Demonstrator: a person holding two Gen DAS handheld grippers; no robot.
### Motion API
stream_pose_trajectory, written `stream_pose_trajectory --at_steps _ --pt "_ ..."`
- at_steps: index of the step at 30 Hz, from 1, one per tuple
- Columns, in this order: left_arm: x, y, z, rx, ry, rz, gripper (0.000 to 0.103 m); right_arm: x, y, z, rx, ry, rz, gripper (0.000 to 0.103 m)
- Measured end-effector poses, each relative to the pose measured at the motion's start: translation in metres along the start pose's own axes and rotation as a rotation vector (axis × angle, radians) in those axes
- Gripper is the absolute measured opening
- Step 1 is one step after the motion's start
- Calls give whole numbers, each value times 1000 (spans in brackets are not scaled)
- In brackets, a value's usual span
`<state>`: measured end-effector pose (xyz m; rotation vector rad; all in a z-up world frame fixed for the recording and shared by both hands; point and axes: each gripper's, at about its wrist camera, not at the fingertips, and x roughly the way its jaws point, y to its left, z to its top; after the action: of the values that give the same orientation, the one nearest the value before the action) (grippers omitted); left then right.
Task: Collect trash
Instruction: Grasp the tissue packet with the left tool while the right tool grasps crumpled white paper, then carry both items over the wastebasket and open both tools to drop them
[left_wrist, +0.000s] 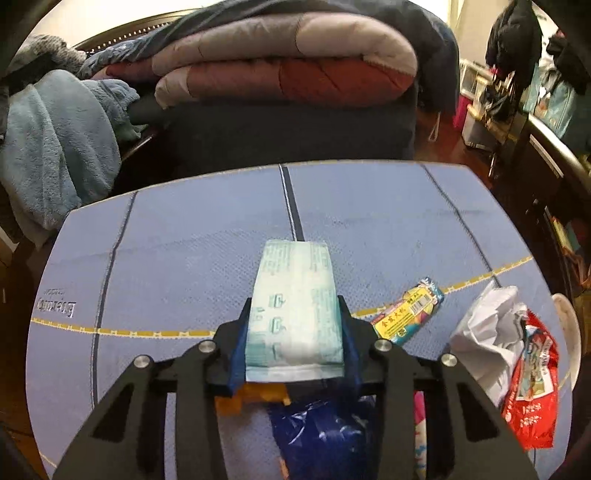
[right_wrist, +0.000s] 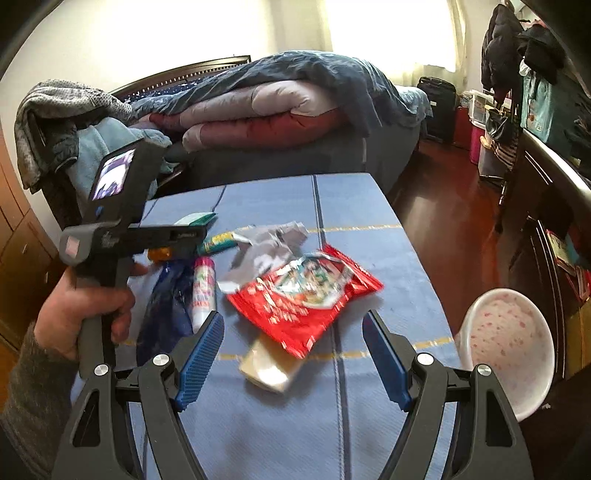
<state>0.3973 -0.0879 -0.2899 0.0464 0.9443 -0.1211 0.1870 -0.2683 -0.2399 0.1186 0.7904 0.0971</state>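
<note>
Left wrist view: the left claw (left_wrist: 295, 332) is clamped across a soft, light tissue pack (left_wrist: 295, 306) above the desk (left_wrist: 184, 251), best pinched mid-body, while the right claw (right_wrist: 293, 354) gapes empty before a slippery, crinkly red bag (right_wrist: 306, 295).

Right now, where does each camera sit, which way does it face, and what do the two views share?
Left wrist: on the left gripper, facing along the blue table toward the bed; its fingers clamp a pale teal packet.
Right wrist: on the open right gripper, facing across the table; the left hand shows.
Shared: red snack bag, crumpled paper, white bin.
</note>
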Motion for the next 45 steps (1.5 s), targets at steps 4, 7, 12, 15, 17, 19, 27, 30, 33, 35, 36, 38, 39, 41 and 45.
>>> stream_pose_trajectory --at_steps 4,7,12,15,17,19,27,30,33,35,36,38,39,41,45 --pt "-25 16 0 -62 -65 -24 41 21 9 25 -8 5 12 78" --pt "-46 22 -1 -84 -114 -26 41 48 18 43 -31 43 15 79" --pt "-69 28 -5 -86 -151 -34 42 100 29 63 -49 135 -19 88" --pt "-74 30 -8 -92 -158 -43 42 122 32 67 -54 175 -43 88" --pt "-75 33 -9 -97 -160 -50 42 131 32 68 -56 196 -58 87" --pt "-75 37 -9 -103 -162 -54 42 136 33 68 -59 200 -52 79" --pt "-89 46 -13 -124 -175 -56 42 94 36 77 -30 37 48 69" --pt "-101 46 -14 -121 -194 -53 42 64 27 78 45 -30 199 69" --pt "-116 40 -16 -113 -216 -65 42 37 21 73 90 -77 299 69" --pt "-128 32 -18 -101 -234 -84 42 22 17 70 106 -95 315 69" --pt "-131 28 -18 -97 -239 -91 42 14 15 66 107 -105 310 69" --pt "-140 16 -20 -77 -253 -110 42 3 9 59 104 -117 279 69" --pt "-144 10 -22 -69 -258 -119 42 -3 7 55 101 -123 251 70" --pt "-150 -2 -24 -49 -266 -142 42 -12 3 47 97 -123 191 70" --pt "-158 -30 -29 -7 -273 -176 42 -27 -14 34 96 -123 116 70"
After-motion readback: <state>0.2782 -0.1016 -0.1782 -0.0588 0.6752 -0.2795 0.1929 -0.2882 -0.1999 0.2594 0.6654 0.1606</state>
